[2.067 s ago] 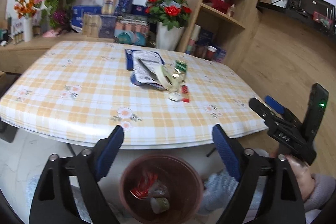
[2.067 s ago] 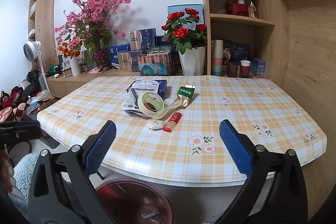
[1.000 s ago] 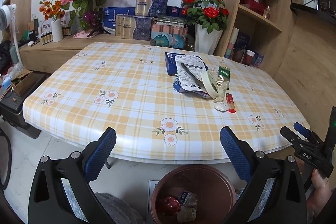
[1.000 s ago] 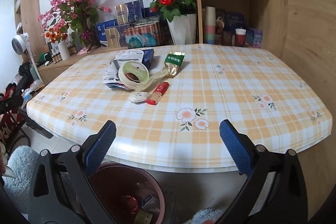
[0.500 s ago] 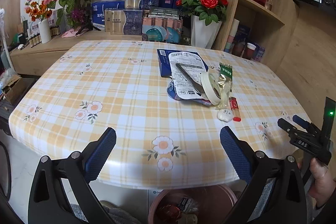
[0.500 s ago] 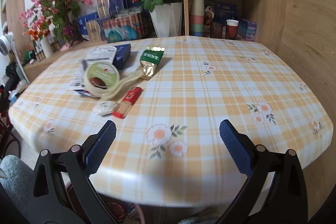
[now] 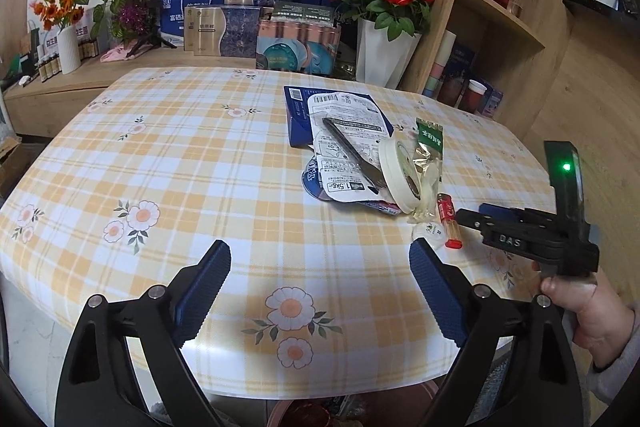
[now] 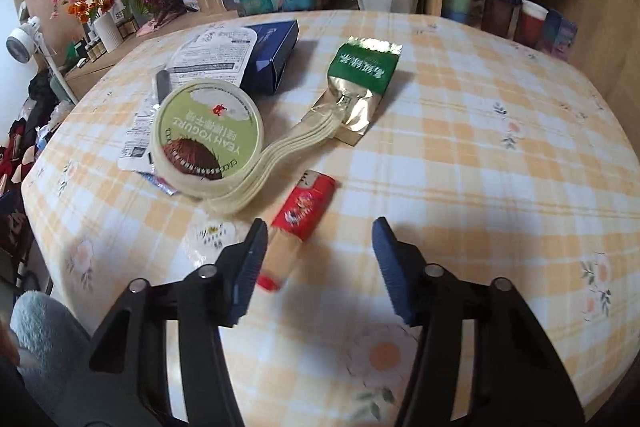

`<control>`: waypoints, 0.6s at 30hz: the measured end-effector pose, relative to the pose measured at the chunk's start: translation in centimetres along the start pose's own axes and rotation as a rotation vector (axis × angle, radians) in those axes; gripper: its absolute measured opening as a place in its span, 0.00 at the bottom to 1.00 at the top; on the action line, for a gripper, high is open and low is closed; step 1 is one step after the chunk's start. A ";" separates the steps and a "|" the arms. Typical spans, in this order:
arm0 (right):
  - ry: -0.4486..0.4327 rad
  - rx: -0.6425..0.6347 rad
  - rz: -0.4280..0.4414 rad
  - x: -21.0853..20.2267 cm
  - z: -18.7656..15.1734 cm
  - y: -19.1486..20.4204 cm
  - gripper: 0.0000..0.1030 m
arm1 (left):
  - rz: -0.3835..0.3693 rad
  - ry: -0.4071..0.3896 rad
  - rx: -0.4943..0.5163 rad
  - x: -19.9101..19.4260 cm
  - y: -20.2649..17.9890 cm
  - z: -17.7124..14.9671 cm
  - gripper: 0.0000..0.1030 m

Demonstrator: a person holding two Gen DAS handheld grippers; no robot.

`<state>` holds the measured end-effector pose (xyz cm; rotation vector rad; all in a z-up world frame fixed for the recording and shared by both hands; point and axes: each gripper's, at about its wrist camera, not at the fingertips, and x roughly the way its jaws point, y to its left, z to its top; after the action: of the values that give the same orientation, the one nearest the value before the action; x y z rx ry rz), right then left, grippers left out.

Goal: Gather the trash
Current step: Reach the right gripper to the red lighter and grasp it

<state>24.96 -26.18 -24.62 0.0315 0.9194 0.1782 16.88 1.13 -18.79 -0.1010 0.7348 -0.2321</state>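
Trash lies in a heap on the checked table [image 7: 192,163]: a red lighter [image 8: 298,223], a small clear lid [image 8: 210,239], a green yogurt lid [image 8: 208,139] on a stack of pale spoons, a green-gold sachet [image 8: 360,83], white pouches and a blue box [image 8: 272,51]. My right gripper [image 8: 318,247] is open, low over the table, its left finger beside the lighter's near end. It also shows in the left wrist view [image 7: 476,215] next to the lighter [image 7: 449,225]. My left gripper [image 7: 320,287] is open and empty above the table's near edge.
A brown trash bin [image 7: 320,413] with wrappers in it stands on the floor under the table's near edge. Flower vases, gift boxes and a wooden shelf unit [image 7: 500,7] stand behind the table.
Both grippers have risen from near the bin and moved forward over the table. The right gripper has closed in on the lighter and its fingers now stand narrower.
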 end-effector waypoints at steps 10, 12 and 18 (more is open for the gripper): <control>0.018 -0.059 -0.041 2.2 0.6 1.1 0.42 | -0.035 0.006 0.007 1.3 -0.8 0.3 0.82; 0.014 -0.068 -0.042 2.0 0.5 0.7 0.33 | -0.045 0.005 0.009 1.5 -1.0 0.5 0.81; -0.032 -0.067 -0.047 1.8 0.3 -1.7 0.26 | -0.054 0.021 0.061 2.8 -2.4 1.0 0.79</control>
<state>26.44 -27.53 -26.01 -0.0493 0.8808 0.1648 19.12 -1.84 -19.46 -0.0603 0.7461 -0.3075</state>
